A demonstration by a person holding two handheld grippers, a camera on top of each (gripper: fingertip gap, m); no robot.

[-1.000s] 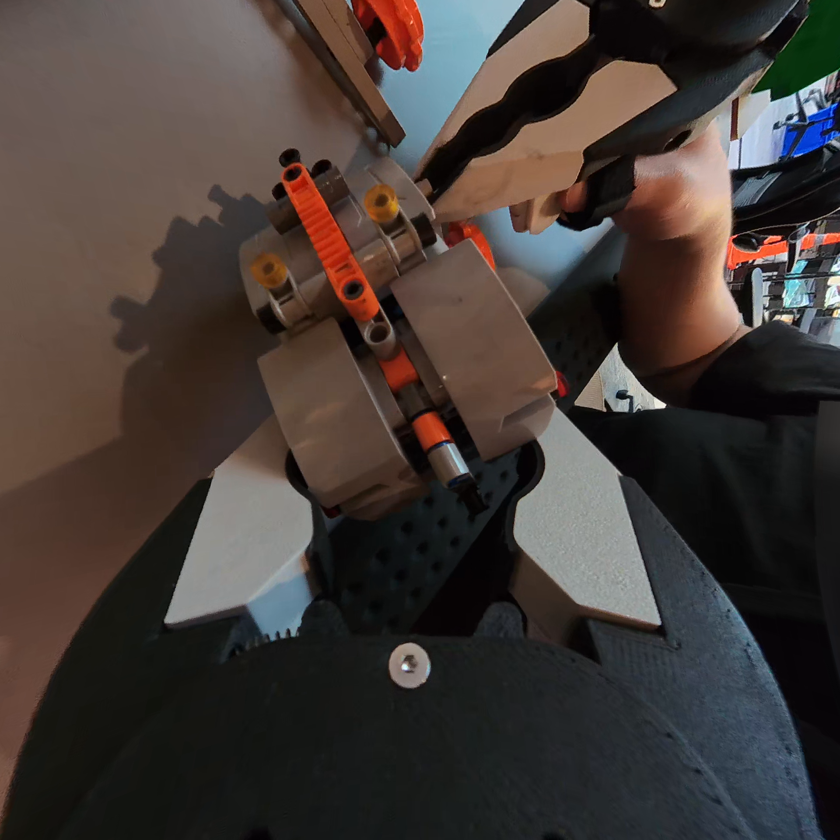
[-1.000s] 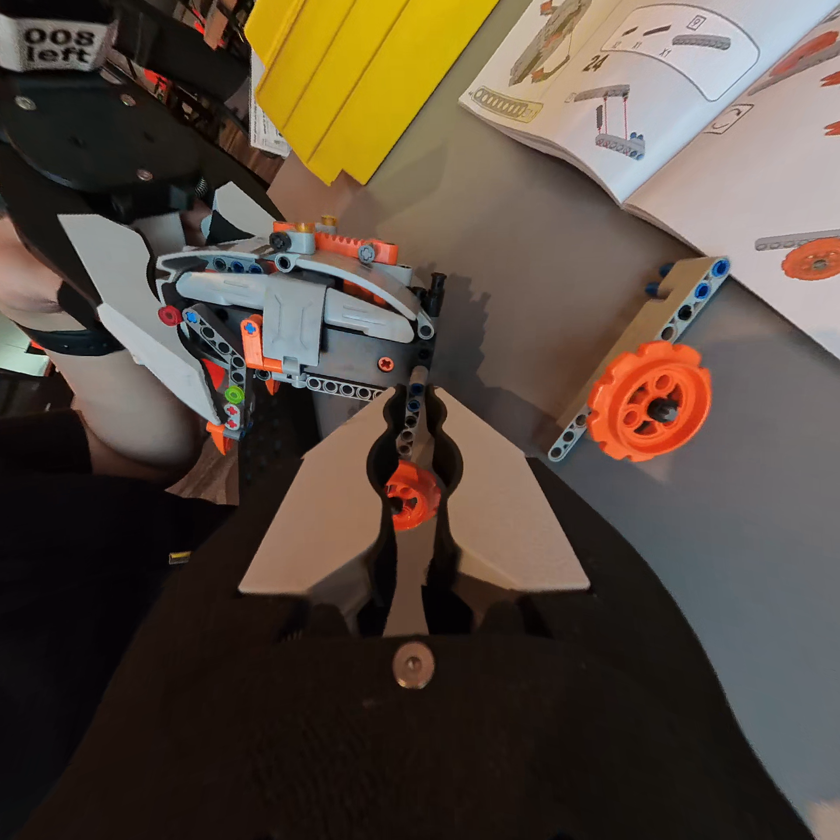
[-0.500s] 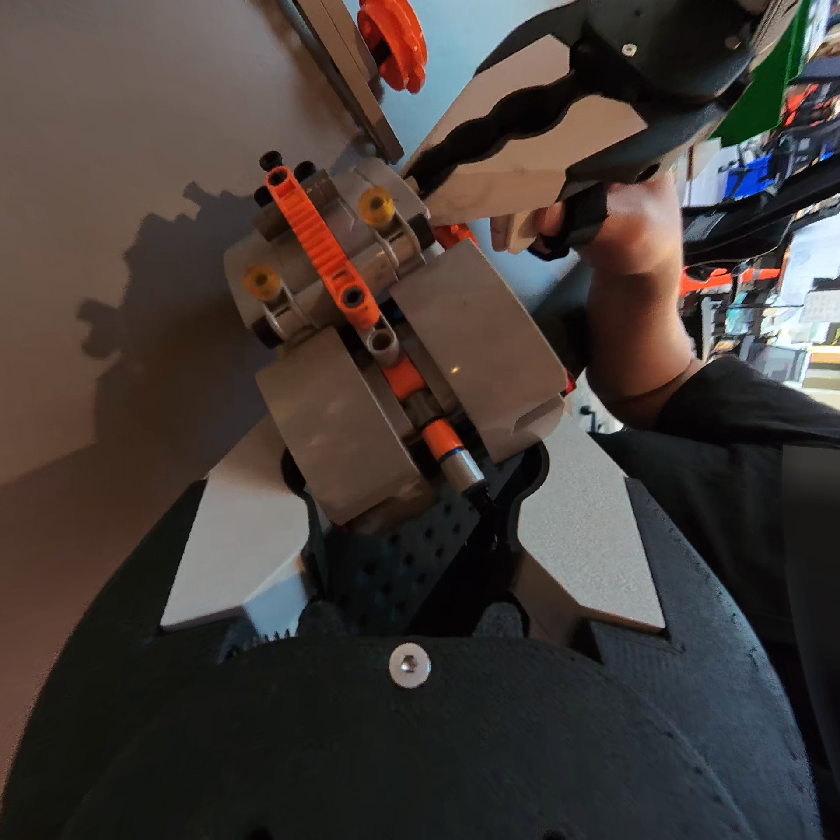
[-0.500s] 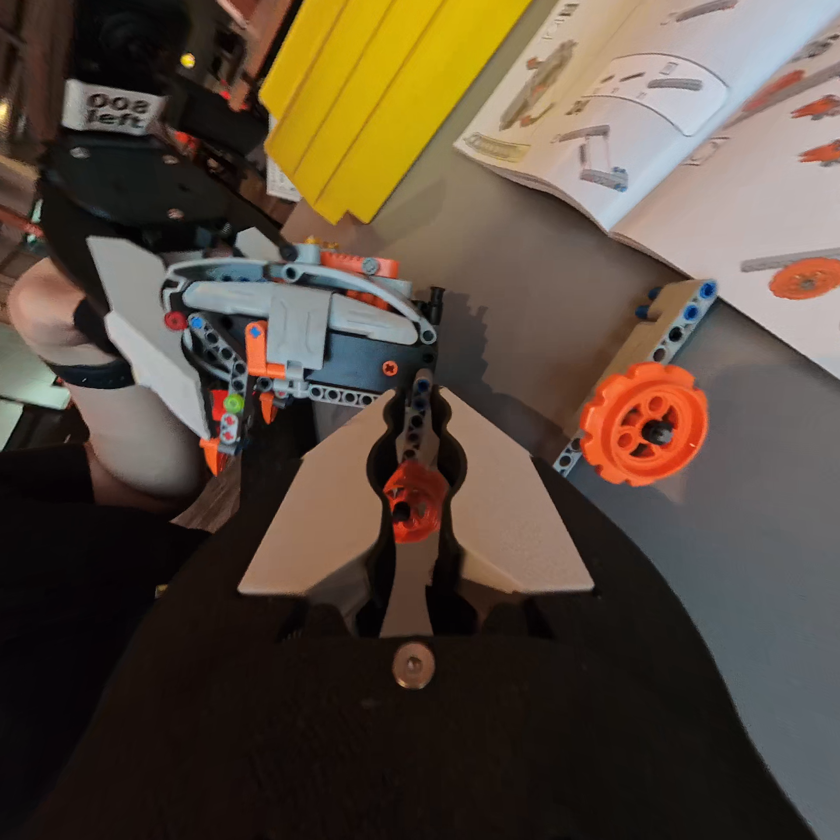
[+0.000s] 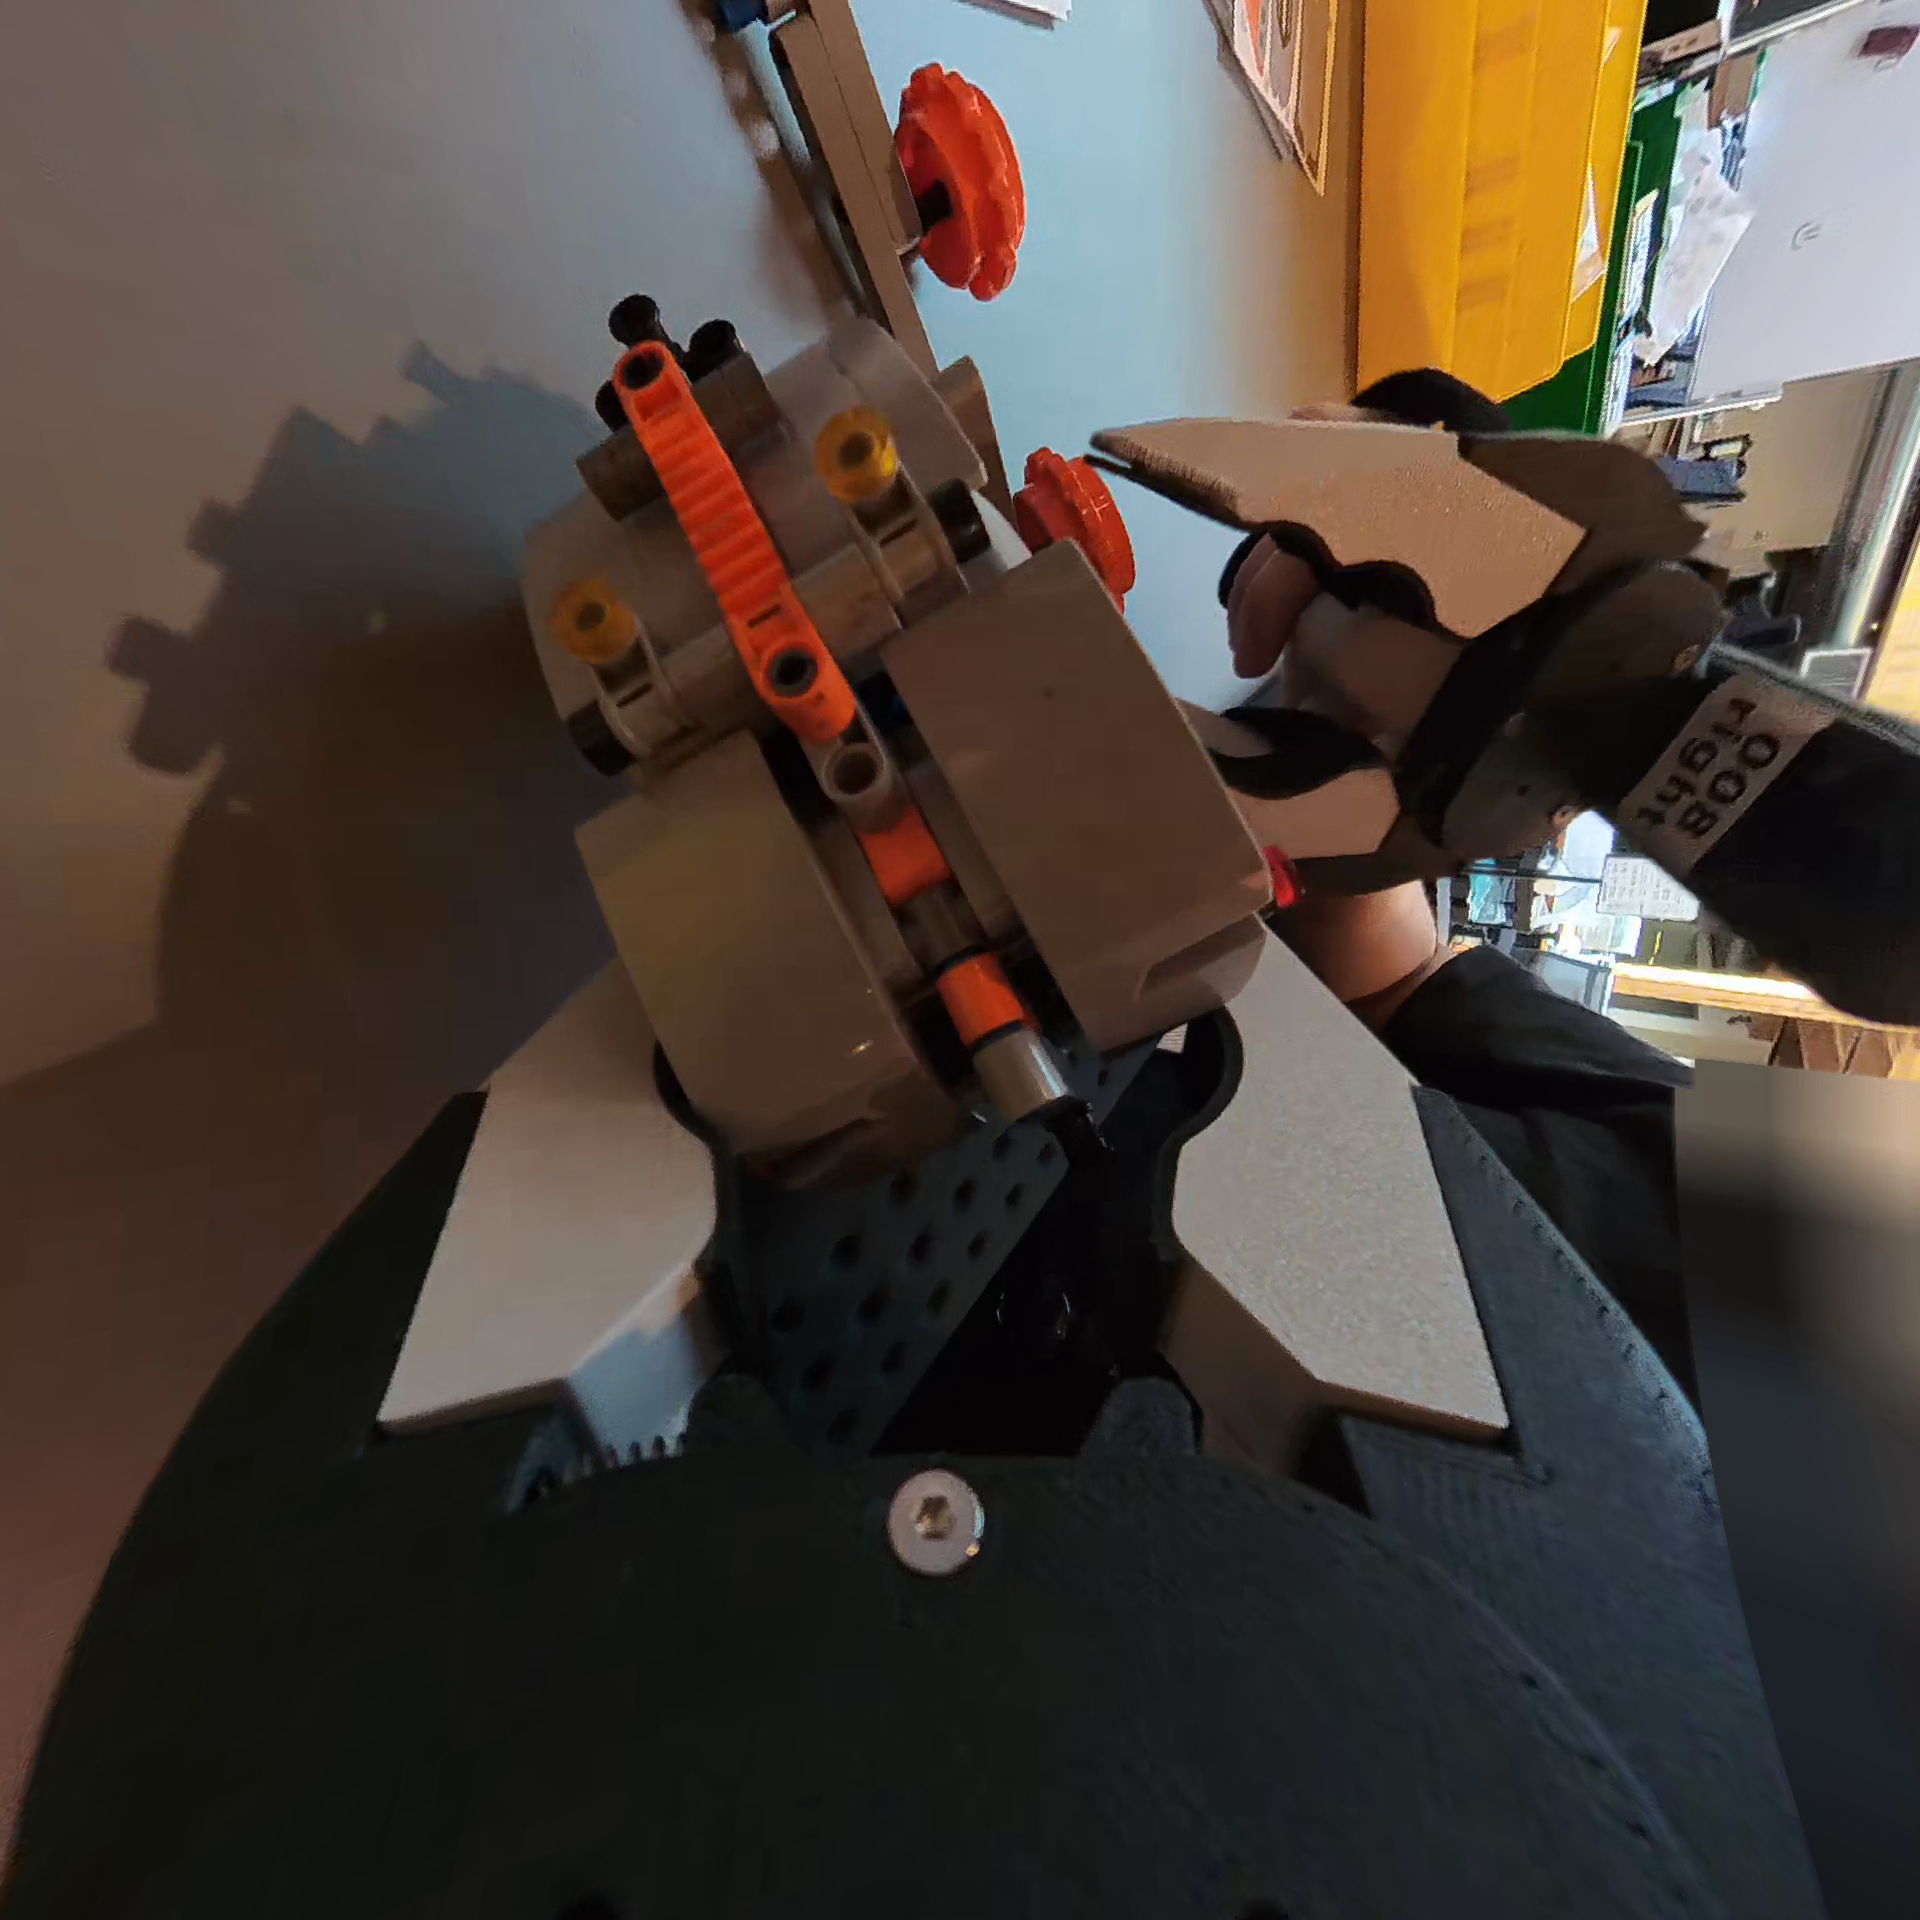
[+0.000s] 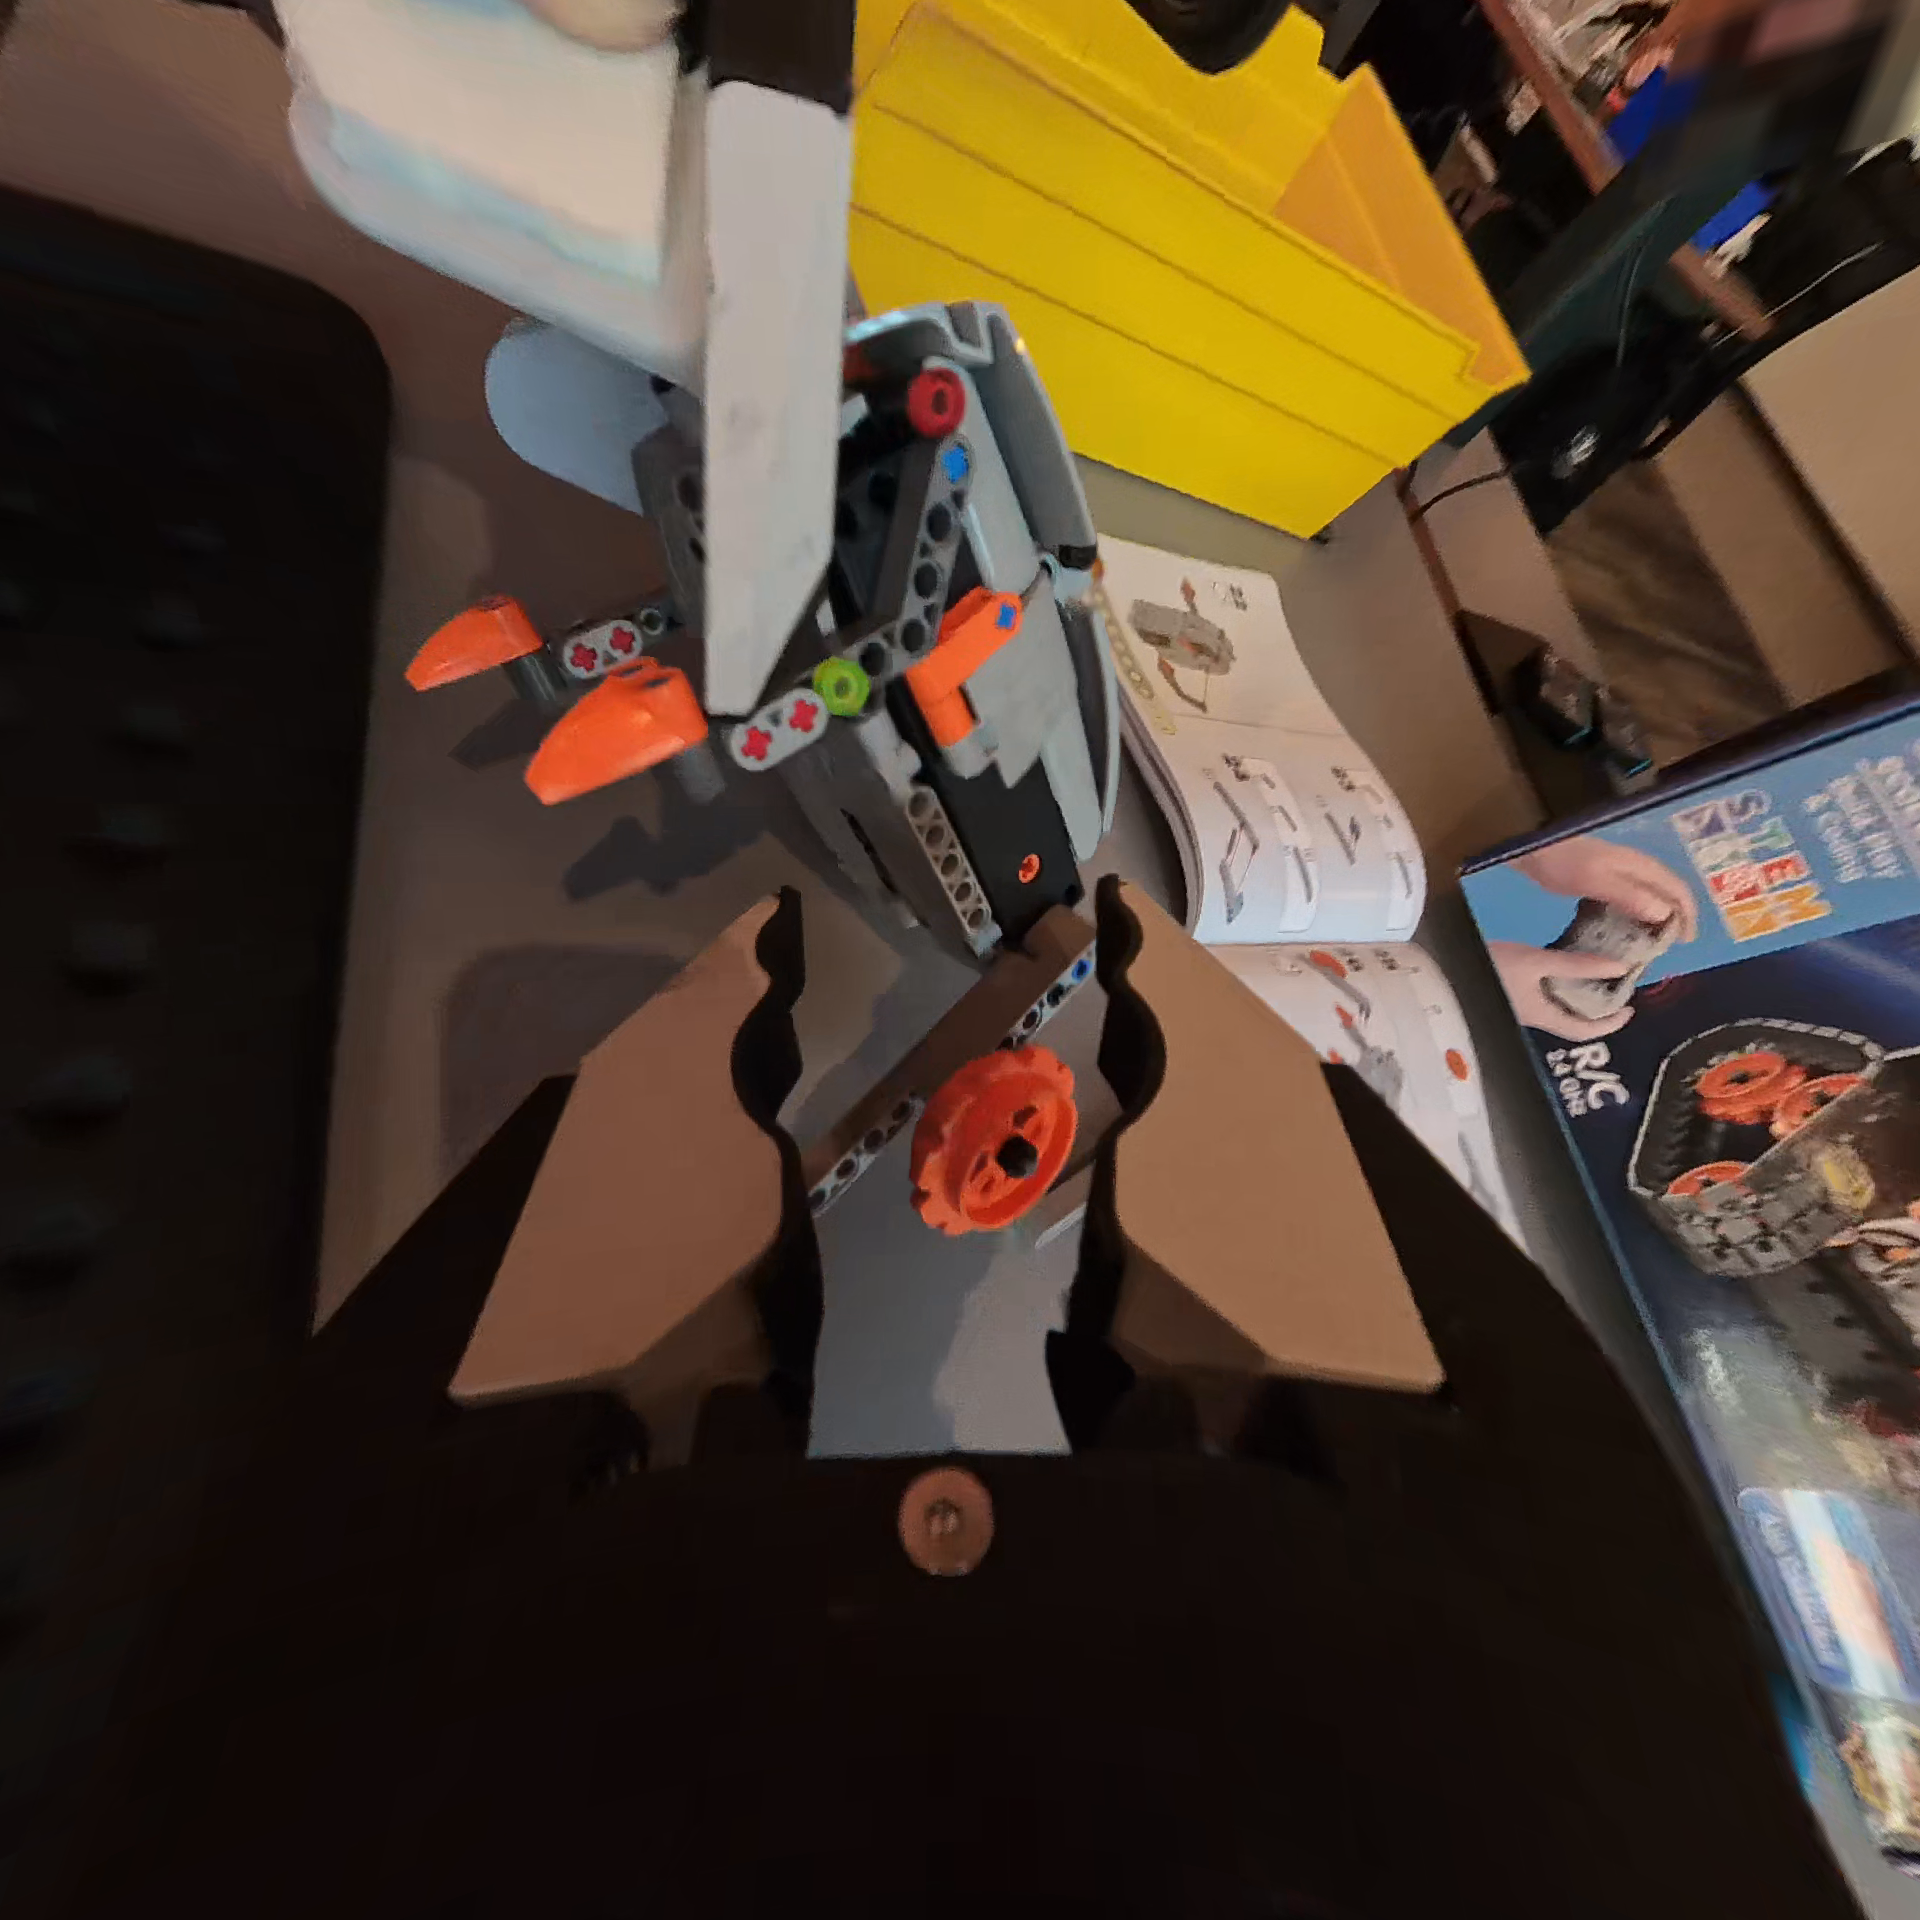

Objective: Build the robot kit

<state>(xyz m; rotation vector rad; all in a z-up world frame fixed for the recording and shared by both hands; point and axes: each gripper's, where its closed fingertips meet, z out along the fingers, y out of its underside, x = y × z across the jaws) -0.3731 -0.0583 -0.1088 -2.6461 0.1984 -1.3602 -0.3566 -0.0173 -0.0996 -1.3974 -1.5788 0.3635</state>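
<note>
My left gripper (image 5: 935, 1101) is shut on a grey, black and orange brick model (image 5: 831, 790), holding it by its dark perforated base above the grey table (image 5: 260, 260). The model also shows in the right wrist view (image 6: 966, 644), with a left finger (image 6: 769, 416) across it. An orange wheel (image 5: 1075, 520) sits at the model's side. My right gripper (image 6: 940, 904) is open and empty; it also shows in the left wrist view (image 5: 1174, 582). Between its fingers lies a grey beam (image 6: 997, 1029) with that orange wheel (image 6: 992, 1138), its far end against the model's black base.
A second grey beam with an orange wheel (image 5: 956, 197) lies on the table beyond the model. Yellow bins (image 6: 1143, 260) stand at the back. An open instruction booklet (image 6: 1278, 748) and a blue box (image 6: 1714, 1039) lie to the right. A person's hand (image 5: 1278, 623) holds the right gripper. Spacing between my two grippers at the tips: around 5 cm.
My right gripper has opened, let go of the beam with the orange wheel at the model's side, and drawn back a little. My left gripper still holds the model, now turned.
</note>
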